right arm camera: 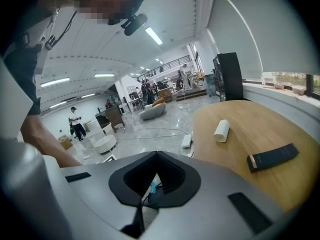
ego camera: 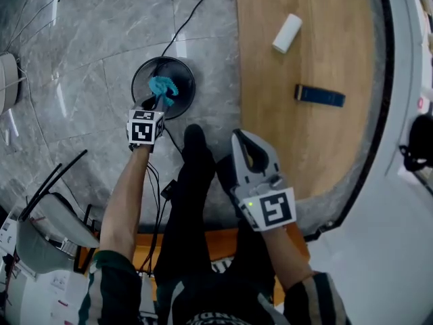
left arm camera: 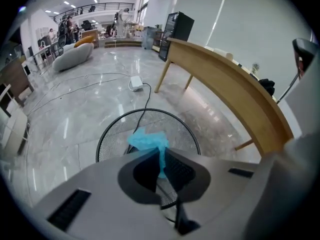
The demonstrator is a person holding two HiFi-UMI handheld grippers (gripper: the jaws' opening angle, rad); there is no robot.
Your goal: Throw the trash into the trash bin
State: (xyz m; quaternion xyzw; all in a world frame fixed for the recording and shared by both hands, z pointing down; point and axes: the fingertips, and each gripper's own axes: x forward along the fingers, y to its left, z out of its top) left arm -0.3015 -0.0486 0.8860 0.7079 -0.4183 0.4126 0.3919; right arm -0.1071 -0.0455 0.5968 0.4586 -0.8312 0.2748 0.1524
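Left gripper (ego camera: 157, 104) points steeply down over the floor, its jaws pressed together on a crumpled blue piece of trash (left arm camera: 147, 141), which sticks out past the tips. The trash hangs over the open mouth of the black mesh trash bin (ego camera: 139, 80), which stands on the grey marble floor (ego camera: 74, 59); whether it touches the mesh cannot be told. A black cable (ego camera: 196, 9) runs across the floor to the bin. Right gripper (ego camera: 240, 139) is held near the person's dark-clad leg (ego camera: 193, 181), jaws closed together with nothing between them. Further right, the wooden table (ego camera: 304, 141) carries a white roll (ego camera: 287, 32) and, apart from it, a dark flat bar (ego camera: 320, 95).
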